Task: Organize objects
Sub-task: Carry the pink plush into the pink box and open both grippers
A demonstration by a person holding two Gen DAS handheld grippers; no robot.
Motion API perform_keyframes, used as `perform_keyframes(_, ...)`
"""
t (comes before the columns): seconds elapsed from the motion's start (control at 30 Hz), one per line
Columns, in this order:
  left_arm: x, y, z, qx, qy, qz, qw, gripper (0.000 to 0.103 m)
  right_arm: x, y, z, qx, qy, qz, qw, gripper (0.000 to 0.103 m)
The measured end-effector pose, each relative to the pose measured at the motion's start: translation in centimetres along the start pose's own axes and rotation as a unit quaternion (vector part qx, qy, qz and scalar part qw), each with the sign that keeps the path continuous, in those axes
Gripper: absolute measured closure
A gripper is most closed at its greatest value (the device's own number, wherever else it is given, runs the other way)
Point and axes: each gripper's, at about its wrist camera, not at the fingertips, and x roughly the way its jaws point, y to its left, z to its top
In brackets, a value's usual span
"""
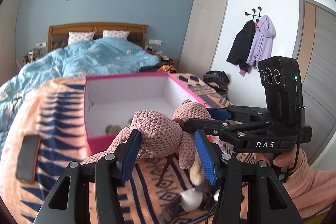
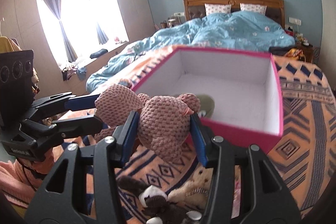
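Observation:
A pink crocheted plush toy point(image 1: 156, 132) hangs in the air just in front of an open pink box point(image 1: 98, 138) with a white inside. My left gripper point(image 1: 166, 140) is shut on its body. My right gripper point(image 2: 163, 125) is shut on its head point(image 2: 163, 119); the right gripper also shows in the left wrist view point(image 1: 201, 119), the left one in the right wrist view point(image 2: 94, 110). A greenish toy point(image 2: 206, 103) lies inside the box point(image 2: 241, 131). A brown-and-white plush point(image 2: 159, 203) and a cream plush point(image 2: 195, 188) lie on the blanket below.
The box sits on an orange and navy patterned blanket point(image 1: 52, 119) over a bed with a blue duvet point(image 1: 100, 58). A dark flat object point(image 1: 27, 157) lies on the blanket at the left. Coats point(image 1: 252, 43) hang on the right wall.

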Motion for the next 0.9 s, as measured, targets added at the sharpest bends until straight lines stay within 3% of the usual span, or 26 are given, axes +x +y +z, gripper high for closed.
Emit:
perform_keyframes(0.37, 0.8, 1.2, 4.9, 0.012, -0.032, 0.02, 0.9992, 0.049, -0.4, -0.6, 4.9, -0.023, -0.049, -0.013, 0.998, 0.051)
perform_keyframes(0.9, 6.5, 3.9, 7.8, 0.0, -0.007, 0.035, 0.9994, 0.049, 3.9, -4.6, 7.7, 0.007, -0.025, -0.018, 0.999, 0.051)
